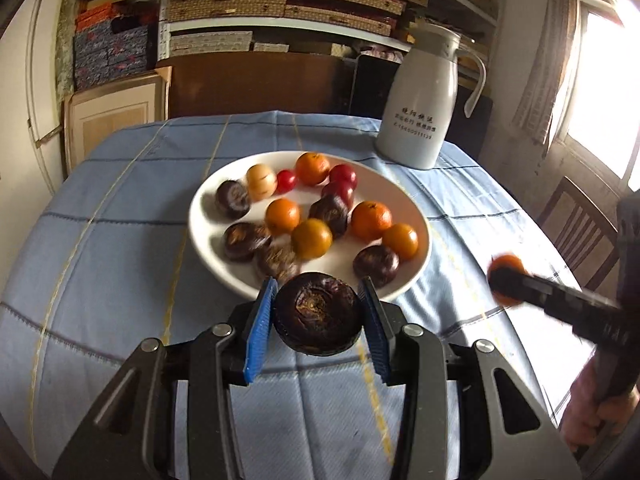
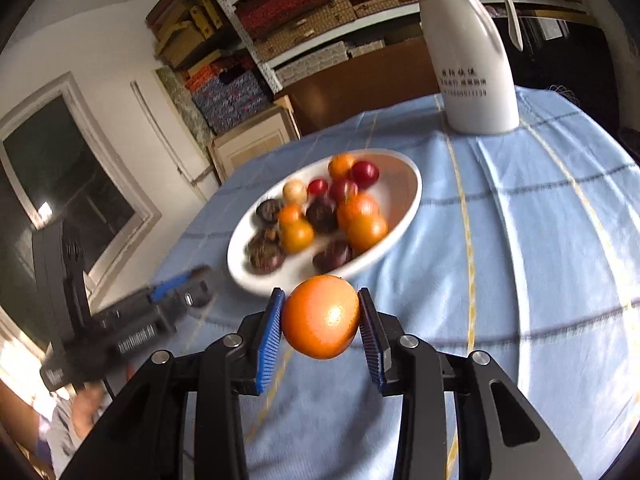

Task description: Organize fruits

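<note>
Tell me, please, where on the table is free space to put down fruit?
Bare blue tablecloth lies right of the white plate, below the white jug, and also left of the plate. The plate itself is crowded with fruit.

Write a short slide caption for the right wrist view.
Right gripper holds an orange fruit above the blue tablecloth, near the white plate.

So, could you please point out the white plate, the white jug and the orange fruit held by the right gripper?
white plate [image 1: 208, 216]: left wrist view, bare left rim.
white jug [image 2: 476, 60]: right wrist view, middle of body.
orange fruit [image 2: 320, 316]: right wrist view, centre of skin.
</note>
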{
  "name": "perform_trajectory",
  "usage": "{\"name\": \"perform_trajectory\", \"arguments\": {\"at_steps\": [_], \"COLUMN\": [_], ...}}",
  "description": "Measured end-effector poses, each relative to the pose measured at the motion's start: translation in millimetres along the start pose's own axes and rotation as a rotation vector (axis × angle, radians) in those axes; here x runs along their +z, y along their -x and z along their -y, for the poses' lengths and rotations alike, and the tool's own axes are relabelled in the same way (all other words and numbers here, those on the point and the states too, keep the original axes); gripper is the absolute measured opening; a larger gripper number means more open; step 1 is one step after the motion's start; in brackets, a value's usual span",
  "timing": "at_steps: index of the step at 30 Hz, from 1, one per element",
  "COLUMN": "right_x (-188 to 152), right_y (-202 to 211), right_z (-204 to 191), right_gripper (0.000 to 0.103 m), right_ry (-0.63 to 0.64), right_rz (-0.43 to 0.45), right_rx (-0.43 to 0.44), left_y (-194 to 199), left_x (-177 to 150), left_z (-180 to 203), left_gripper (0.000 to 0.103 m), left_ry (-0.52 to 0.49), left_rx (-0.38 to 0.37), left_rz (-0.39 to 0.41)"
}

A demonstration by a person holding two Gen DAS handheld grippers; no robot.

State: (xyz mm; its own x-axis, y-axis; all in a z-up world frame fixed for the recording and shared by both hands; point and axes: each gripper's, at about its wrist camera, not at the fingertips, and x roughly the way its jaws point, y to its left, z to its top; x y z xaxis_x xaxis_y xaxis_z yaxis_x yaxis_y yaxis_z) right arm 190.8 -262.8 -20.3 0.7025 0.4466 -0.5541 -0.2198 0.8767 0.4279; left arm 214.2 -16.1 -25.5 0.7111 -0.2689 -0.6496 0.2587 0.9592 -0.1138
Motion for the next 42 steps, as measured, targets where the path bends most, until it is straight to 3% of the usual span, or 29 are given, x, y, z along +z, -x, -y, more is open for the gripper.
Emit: {"name": "perform_trajectory", "arguments": {"at_steps": [7,14,19,20,21,28,30,32,36,42], "right_x": [59.8,81.7,86.1,86.6,86.5,88.3,87.1,82.9,62.9,7.0], "right_y": [-43.7,-106.8,-129.4,-130.1,-129.6,-101.8,-91.1,-80.0,-61.4,-28.5], "right_z": [11.6,30.4,33.4,34.3,35.3,26.4,20.2,11.9,-2.7,-12.7], "right_gripper": [0.037,0.037,0.041,0.048,0.048,0.048,0.052,0.056,0.061,0.074], "right_ry": [-0.037,-0.064,-0.057,-0.057,-0.057,-0.045,-0.032,-0.013,0.037,0.079], "right_rz": [0.004,-0.052,-0.053,-0.052,-0.049,0.005,0.028,0.05,0.074,0.104], "right_rx": [-0.036,-0.091,-0.123,-0.124,-0.124,-0.095,-0.093,-0.094,-0.11,-0.164], "left_y": [-46.2,-83.2,-89.2,-88.8,-89.1,-81.1,-74.8,-67.1,-46.2,-23.1], "left_x": [24.9,24.5,25.6,25.5,25.2,25.3,24.8,23.9,17.2,0.8], "left_z": [29.9,30.3,29.3,29.6,29.0,21.5,19.7,18.2,12.7,1.8], "left_gripper": [0.041,0.042,0.059,0.066,0.072,0.075,0.085,0.087,0.094,0.096], "left_ry": [-0.068,-0.086,-0.098,-0.098,-0.099,-0.087,-0.084,-0.083,-0.067,-0.021], "left_rx": [0.009,0.024,0.051,0.055,0.065,0.086,0.099,0.118,0.154,0.196], "left_rz": [-0.029,-0.081,-0.071,-0.067,-0.061,-0.041,-0.023,0.003,0.043,0.066]}}
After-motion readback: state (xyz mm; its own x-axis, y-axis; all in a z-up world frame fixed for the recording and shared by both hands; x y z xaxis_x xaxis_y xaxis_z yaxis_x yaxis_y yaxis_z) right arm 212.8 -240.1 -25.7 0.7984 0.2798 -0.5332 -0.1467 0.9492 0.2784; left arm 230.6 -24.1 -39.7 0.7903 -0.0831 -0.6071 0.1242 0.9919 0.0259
